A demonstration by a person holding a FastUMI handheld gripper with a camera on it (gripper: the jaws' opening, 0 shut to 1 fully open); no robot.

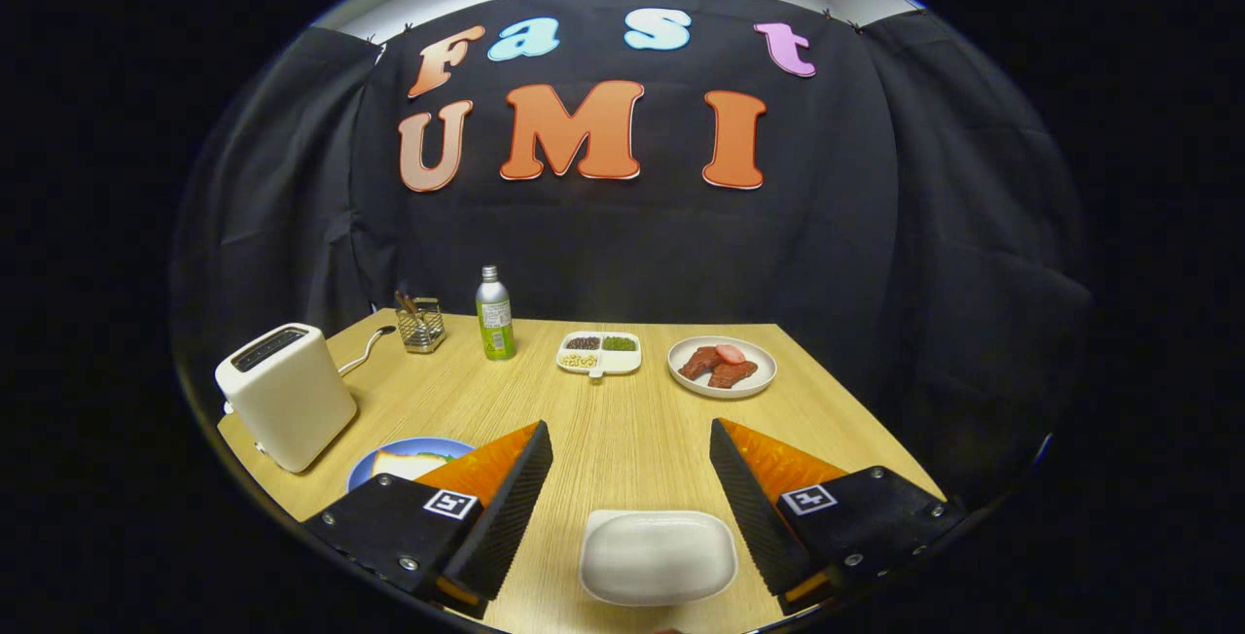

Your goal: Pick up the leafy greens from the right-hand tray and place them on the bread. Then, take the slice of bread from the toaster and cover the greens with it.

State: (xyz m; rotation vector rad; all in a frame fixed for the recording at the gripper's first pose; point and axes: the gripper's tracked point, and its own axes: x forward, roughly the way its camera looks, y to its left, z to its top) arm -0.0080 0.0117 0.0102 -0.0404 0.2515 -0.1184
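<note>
1. the gripper (630,478) is released, its two fingers spread wide and holding nothing, hanging above the near part of the wooden table (622,420).
2. between the fingers, close to the table's near edge, lies a white tray (658,556); nothing can be seen in it.
3. ahead of the fingers a broad strip of bare tabletop runs toward the far edge, with open room on both sides of it.
4. the blue plate (389,454) sits just beside the left finger, partly hidden by it, and carries a slice of bread (404,464) with a bit of leafy greens (435,456) showing on top.
5. the white toaster (286,395) stands upright at the left edge, just behind the plate, its cord trailing toward the far corner; whether bread sits in its slot cannot be told.
6. along the far side stand a wire holder (421,325) with utensils, a green bottle (494,315), a divided white dish (599,352) with dark, green and pale fillings in separate compartments, and a round plate (722,367) of reddish-brown pieces with a pink slice.
7. black cloth closes the booth behind and to both sides.
</note>
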